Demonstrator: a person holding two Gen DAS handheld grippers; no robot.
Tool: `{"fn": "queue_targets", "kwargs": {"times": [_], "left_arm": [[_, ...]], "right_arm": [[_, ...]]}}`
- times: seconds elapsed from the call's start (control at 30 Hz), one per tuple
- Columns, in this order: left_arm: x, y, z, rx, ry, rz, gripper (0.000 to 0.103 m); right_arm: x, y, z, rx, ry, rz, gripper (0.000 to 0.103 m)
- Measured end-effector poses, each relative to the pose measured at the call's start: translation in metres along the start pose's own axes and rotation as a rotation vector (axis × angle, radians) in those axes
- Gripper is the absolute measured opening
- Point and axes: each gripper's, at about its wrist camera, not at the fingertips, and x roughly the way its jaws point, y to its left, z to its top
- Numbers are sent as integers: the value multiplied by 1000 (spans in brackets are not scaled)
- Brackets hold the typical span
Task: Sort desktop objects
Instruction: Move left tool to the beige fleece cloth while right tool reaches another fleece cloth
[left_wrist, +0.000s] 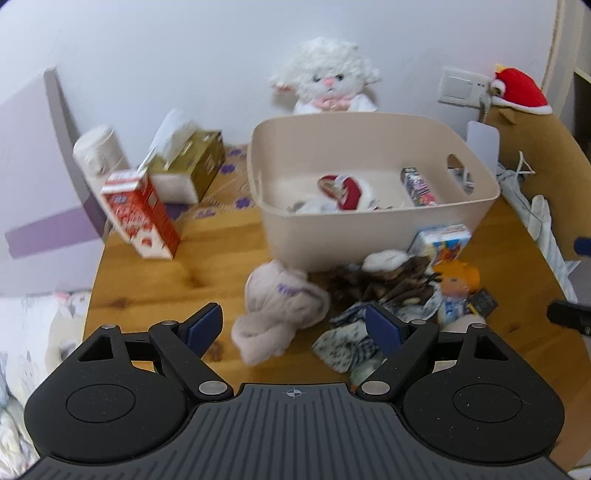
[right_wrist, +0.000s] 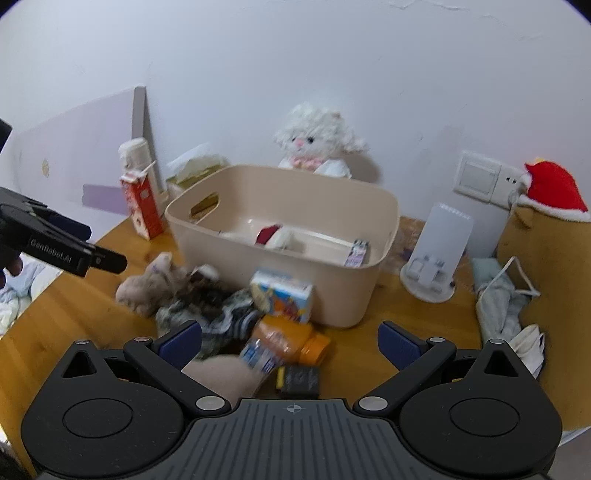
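A beige bin (left_wrist: 373, 229) (right_wrist: 280, 184) stands mid-table holding a red-and-white item (left_wrist: 341, 190) and a small carton (left_wrist: 417, 186). In front of it lies a pile: a pale fluffy cloth (left_wrist: 279, 314) (right_wrist: 147, 284), dark furry and patterned cloths (left_wrist: 384, 286) (right_wrist: 218, 310), a colourful box (left_wrist: 441, 242) (right_wrist: 282, 295), an orange bottle (right_wrist: 284, 343) (left_wrist: 456, 290) and a small black box (right_wrist: 299, 382). My left gripper (left_wrist: 293, 326) hovers open above the pale cloth. My right gripper (right_wrist: 290, 343) is open over the orange bottle.
A red carton (left_wrist: 138, 214) (right_wrist: 142, 206), tissue box (left_wrist: 186, 168) and white cylinder (left_wrist: 98, 151) stand at the back left. A white plush lamb (left_wrist: 327, 77) (right_wrist: 319, 142) sits behind the bin. A white stand (right_wrist: 437, 251), cables and a brown bag (right_wrist: 546, 266) crowd the right side.
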Motion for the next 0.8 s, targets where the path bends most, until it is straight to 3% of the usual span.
{"fn": "queue_targets", "kwargs": {"times": [0.2, 0.8], "left_arm": [[14, 24, -14, 5, 30, 13, 86], [84, 37, -24, 241, 60, -16, 86]], "right_arm": [[7, 15, -17, 49, 38, 15, 103], [51, 65, -43, 79, 190, 0, 103]]}}
